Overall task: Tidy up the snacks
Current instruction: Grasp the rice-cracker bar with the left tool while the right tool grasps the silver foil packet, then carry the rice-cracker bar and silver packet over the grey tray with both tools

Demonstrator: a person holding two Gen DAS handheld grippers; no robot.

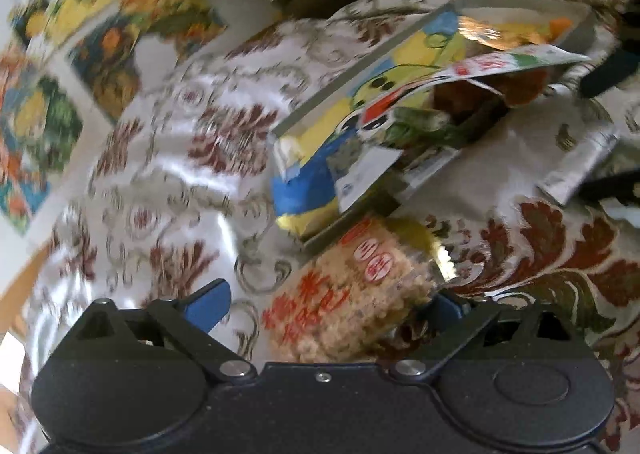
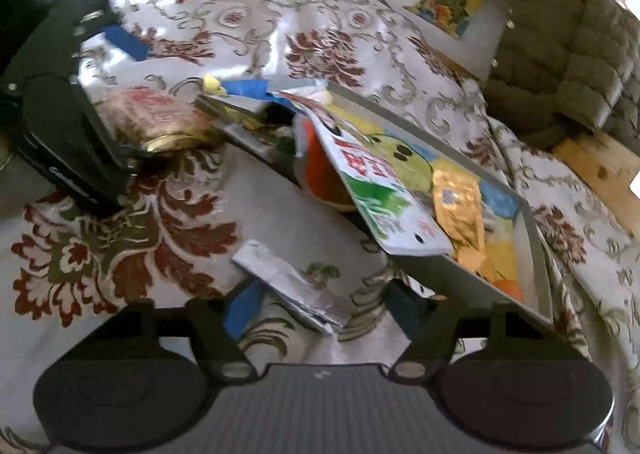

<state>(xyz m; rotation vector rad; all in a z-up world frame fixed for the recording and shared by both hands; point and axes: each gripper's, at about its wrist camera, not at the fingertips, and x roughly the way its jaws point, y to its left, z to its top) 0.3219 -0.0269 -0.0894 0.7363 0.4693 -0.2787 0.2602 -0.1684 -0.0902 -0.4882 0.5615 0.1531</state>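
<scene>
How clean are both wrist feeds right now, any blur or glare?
Left wrist: motion blur smears the tablecloth, with white glare; rice-cracker pack still readable. Right wrist: sharper, glare along the cloth's top, fisheye bending the tray rim.

White glossy tablecloth [image 2: 256, 190] over the table: dark red leaf motifs, grey-olive scrolls. Grey shallow tray [image 2: 534, 230], its floor printed yellow, blue and green. White flat snack pouch [image 2: 384, 190] with red lettering and green patch. Orange-gold crinkled packet [image 2: 460, 210]. Clear-wrapped tan rice-cake packet [image 1: 348, 310], red characters. Silver foil sachet [image 2: 292, 294]. Olive quilted jacket [image 2: 560, 66]. Claw fingertips [image 1: 208, 304] blue, frames black.
</scene>
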